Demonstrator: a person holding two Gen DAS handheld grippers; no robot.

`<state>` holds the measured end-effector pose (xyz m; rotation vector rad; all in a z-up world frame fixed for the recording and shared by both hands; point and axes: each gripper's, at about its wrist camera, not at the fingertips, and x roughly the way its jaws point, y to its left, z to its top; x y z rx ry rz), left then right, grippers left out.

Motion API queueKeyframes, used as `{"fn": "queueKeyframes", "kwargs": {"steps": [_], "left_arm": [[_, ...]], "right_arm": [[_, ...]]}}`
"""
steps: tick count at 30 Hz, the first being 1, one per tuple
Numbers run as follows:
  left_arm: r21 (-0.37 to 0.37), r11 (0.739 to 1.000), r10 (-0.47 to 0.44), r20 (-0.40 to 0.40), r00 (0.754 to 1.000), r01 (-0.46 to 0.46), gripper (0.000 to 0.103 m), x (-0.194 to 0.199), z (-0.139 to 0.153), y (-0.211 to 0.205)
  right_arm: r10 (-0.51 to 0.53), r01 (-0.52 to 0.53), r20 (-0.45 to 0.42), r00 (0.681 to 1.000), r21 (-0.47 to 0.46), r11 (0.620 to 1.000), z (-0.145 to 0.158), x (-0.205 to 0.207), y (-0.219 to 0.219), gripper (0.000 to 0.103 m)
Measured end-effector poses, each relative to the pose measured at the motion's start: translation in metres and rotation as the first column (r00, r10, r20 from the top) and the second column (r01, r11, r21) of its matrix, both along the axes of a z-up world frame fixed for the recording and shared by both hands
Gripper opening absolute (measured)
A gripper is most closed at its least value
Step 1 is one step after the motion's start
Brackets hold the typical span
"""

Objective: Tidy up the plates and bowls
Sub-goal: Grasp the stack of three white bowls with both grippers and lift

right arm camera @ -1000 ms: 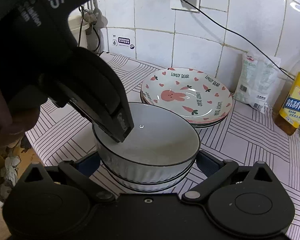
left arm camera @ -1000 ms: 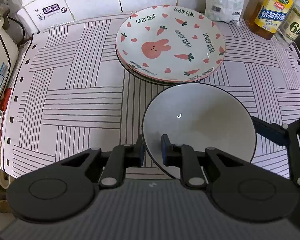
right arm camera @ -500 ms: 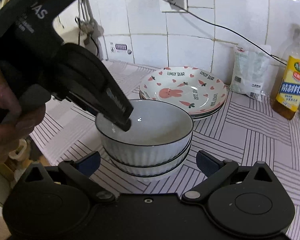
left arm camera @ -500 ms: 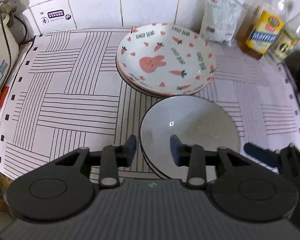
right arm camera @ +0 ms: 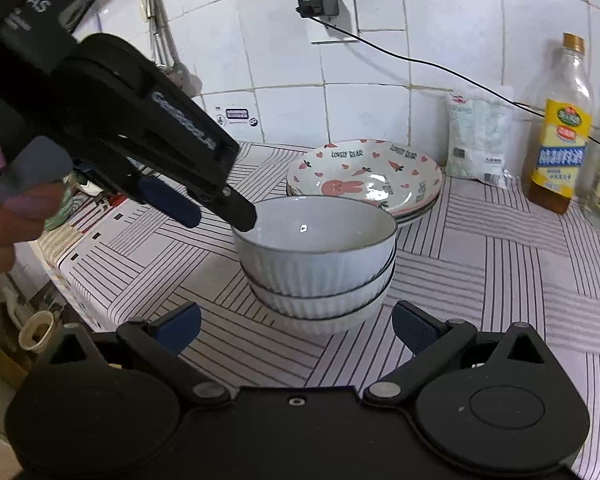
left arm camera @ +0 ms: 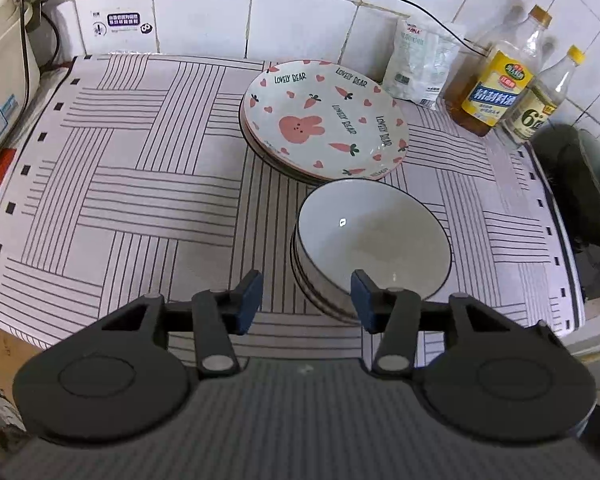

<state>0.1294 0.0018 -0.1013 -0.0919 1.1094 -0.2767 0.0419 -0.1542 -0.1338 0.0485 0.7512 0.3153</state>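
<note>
Both hand-held grippers gape with nothing held: left hand-held gripper [left arm camera: 306, 300] and right hand-held gripper [right arm camera: 296, 328] near the stacked ribbed bowls [right arm camera: 316, 264] (bunny plates [left arm camera: 324, 120] at their 12 o'clock).

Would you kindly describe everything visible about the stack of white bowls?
The stack of white bowls has three nested, upright bowls, seemingly glazed ceramic, with ribbed outer walls and thin dark rims. The top one looks empty. It sits on the striped mat, in front of the bunny plates. Neither open gripper grips it.

three bowls [right arm camera: 316, 268] – stacked, three bottles [left arm camera: 496, 92], one bag [left arm camera: 416, 64]
</note>
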Motion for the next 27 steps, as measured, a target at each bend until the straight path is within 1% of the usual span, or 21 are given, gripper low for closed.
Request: {"fn": "queueKeyframes", "kwargs": {"steps": [3,7,11,13,14,15,19,21,27], "left_arm": [[-0.012,1.000,0.022,-0.013,1.000,-0.022,0.050,-0.004,-0.001,0.011],[-0.044,0.999,0.030,-0.007,1.000,-0.031,0.057,-0.007,0.004,0.022],[-0.065,0.997,0.031,-0.032,0.999,-0.033,0.057,0.001,-0.004,0.023],[-0.092,0.995,0.035,-0.042,0.998,-0.039,0.057,0.006,-0.011,0.023],[-0.106,0.993,0.039,-0.047,0.998,-0.044,0.060,0.010,-0.017,0.023],[-0.118,0.992,0.048,-0.053,0.997,-0.054,0.060,0.014,-0.022,0.024],[-0.169,0.982,0.066,-0.137,0.988,-0.089,0.060,0.030,-0.048,0.025],[-0.188,0.978,0.059,-0.156,0.986,-0.089,0.060,0.034,-0.059,0.023],[-0.211,0.975,0.033,-0.180,0.983,-0.071,0.056,0.047,-0.083,0.015]], "right_arm": [[-0.027,0.027,0.003,1.000,0.004,1.000,-0.003,-0.007,0.004,0.103],[-0.052,0.052,0.023,0.998,-0.024,0.998,-0.011,-0.012,0.009,0.103],[-0.071,0.073,0.032,0.997,-0.042,0.996,-0.023,-0.010,0.010,0.103],[-0.081,0.082,0.033,0.996,-0.040,0.996,-0.032,-0.006,0.009,0.103],[-0.086,0.087,0.032,0.996,-0.034,0.996,-0.037,-0.003,0.008,0.103],[-0.092,0.093,0.034,0.995,-0.024,0.995,-0.042,-0.001,0.006,0.103],[-0.133,0.133,0.025,0.991,0.006,0.991,-0.071,0.013,0.002,0.103],[-0.146,0.145,0.017,0.989,0.014,0.989,-0.081,0.021,0.002,0.103],[-0.131,0.128,0.070,0.989,0.046,0.991,-0.087,0.034,0.000,0.103]]}}
